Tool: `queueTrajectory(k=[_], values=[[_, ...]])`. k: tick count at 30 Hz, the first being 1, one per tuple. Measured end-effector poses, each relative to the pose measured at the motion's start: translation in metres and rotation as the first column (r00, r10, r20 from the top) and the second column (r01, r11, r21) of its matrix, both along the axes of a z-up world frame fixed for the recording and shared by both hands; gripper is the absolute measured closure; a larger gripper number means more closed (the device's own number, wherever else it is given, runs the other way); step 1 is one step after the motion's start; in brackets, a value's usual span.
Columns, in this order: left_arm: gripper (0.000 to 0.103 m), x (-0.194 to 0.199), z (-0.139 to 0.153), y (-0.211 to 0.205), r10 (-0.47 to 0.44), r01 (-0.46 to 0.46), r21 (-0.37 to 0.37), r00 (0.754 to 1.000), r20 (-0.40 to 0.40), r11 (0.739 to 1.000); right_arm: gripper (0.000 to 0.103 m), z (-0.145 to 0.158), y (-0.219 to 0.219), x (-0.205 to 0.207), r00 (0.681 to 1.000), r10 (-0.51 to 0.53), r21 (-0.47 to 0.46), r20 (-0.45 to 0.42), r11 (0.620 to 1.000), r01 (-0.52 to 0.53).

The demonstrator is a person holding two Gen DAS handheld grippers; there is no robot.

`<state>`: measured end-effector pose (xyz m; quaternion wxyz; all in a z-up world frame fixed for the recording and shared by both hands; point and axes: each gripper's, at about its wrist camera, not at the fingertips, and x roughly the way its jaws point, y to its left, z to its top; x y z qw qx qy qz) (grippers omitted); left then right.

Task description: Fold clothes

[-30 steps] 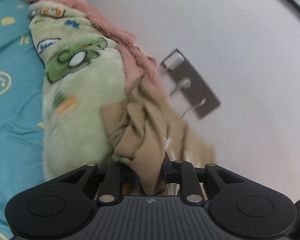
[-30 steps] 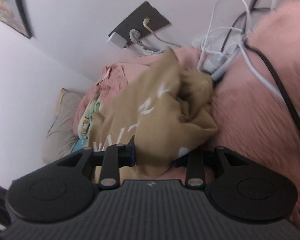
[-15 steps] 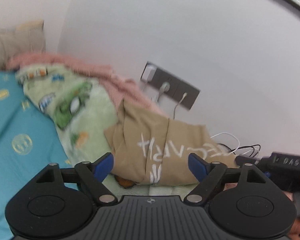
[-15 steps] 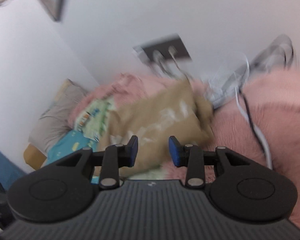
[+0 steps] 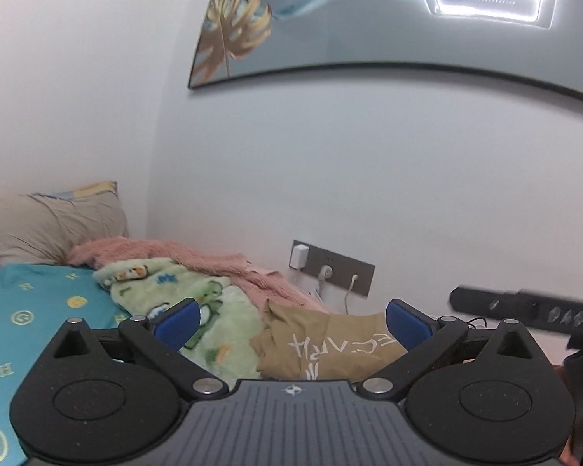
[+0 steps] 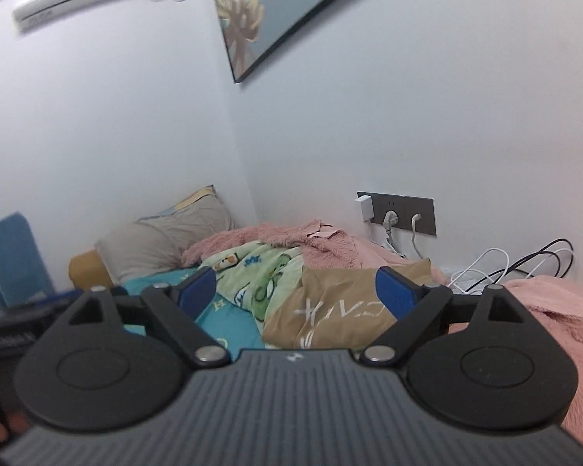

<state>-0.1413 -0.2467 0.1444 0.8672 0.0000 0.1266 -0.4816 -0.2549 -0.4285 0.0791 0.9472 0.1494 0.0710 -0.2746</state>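
Tan shirt (image 5: 330, 343) folded, lying on green cartoon blanket (image 5: 213, 310) on bed, just below wall socket (image 6: 402, 213), pink fleece (image 6: 544, 310) beside it. My left tool (image 5: 291, 322) and right tool (image 6: 295, 291) both spread wide, jaws just been opening, nothing between them, well clear of shirt.

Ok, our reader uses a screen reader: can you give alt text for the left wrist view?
The left gripper, its jaws just opened, holds nothing; beyond its blue fingers a folded tan shirt with white lettering lies on a green blanket on a bed. Behind are a pink blanket, a pillow, a wall socket and a framed picture.
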Motion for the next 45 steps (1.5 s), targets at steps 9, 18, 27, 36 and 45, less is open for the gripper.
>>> queueTrajectory(k=[9, 18, 27, 36, 45], values=[[0.000, -0.028, -0.022, 0.049, 0.032, -0.035, -0.089, 0.999, -0.026, 0.995, 0.012, -0.031, 0.047, -0.014, 0.998, -0.056, -0.068, -0.017, 0.996, 0.054], [0.000, -0.027, -0.033, 0.059, 0.045, -0.047, -0.083, 0.999, -0.018, 0.995, 0.012, -0.049, 0.052, -0.014, 0.993, -0.102, -0.080, -0.058, 0.992, 0.097], [0.000, -0.025, -0.036, 0.063, 0.077, -0.077, -0.054, 0.997, 0.002, 0.996, 0.012, -0.049, 0.055, -0.010, 0.991, -0.115, -0.077, -0.072, 0.991, 0.110], [0.000, -0.028, -0.035, 0.062, 0.082, -0.082, -0.049, 0.997, 0.008, 0.995, 0.012, -0.044, 0.064, -0.011, 0.990, -0.107, -0.077, -0.089, 0.992, 0.100], [0.000, -0.031, -0.034, 0.063, 0.083, -0.083, -0.041, 0.997, 0.004, 0.996, 0.012, -0.041, 0.070, -0.014, 0.989, -0.107, -0.087, -0.098, 0.991, 0.099]])
